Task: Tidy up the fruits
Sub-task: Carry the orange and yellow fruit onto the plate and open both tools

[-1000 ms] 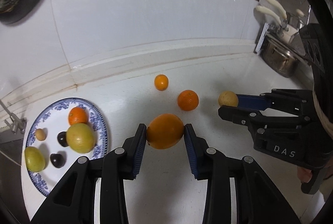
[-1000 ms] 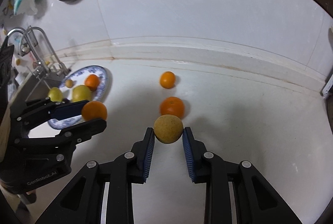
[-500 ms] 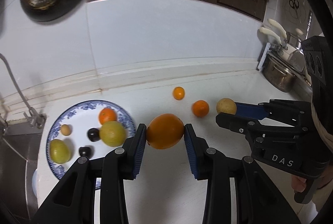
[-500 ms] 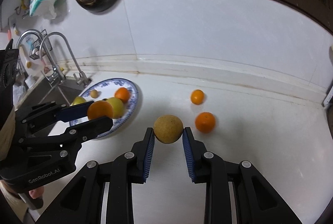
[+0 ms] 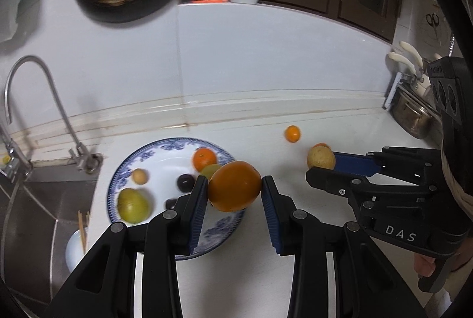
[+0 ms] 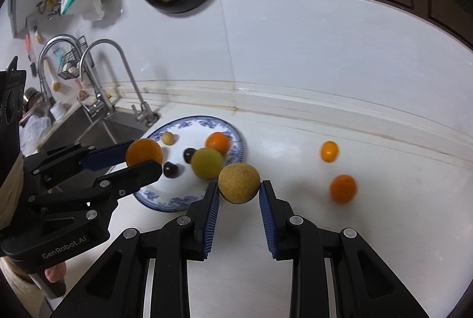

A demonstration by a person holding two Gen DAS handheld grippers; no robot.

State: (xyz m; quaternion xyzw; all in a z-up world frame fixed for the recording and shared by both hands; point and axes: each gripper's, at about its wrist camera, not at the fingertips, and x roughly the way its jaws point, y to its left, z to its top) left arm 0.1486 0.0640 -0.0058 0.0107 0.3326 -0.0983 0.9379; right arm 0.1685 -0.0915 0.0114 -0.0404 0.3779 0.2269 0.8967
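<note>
1. The left gripper [image 5: 233, 187] pinches a large round orange fruit [image 5: 234, 185] between its blue pads, held in the air over the near rim of the blue-patterned white plate [image 5: 165, 146].
2. The right gripper [image 6: 239, 190] pinches a speckled yellow-brown round fruit [image 6: 239, 183], just off the plate's right rim.
3. The plate, beside the steel sink [image 6: 88, 131] at the bench's left end, carries a small orange, two yellow-green fruits, a small tan one and two dark ones.
4. Two small orange fruits [image 6: 343, 188] lie on the white bench [image 6: 369, 229], toward its back edge.
</note>
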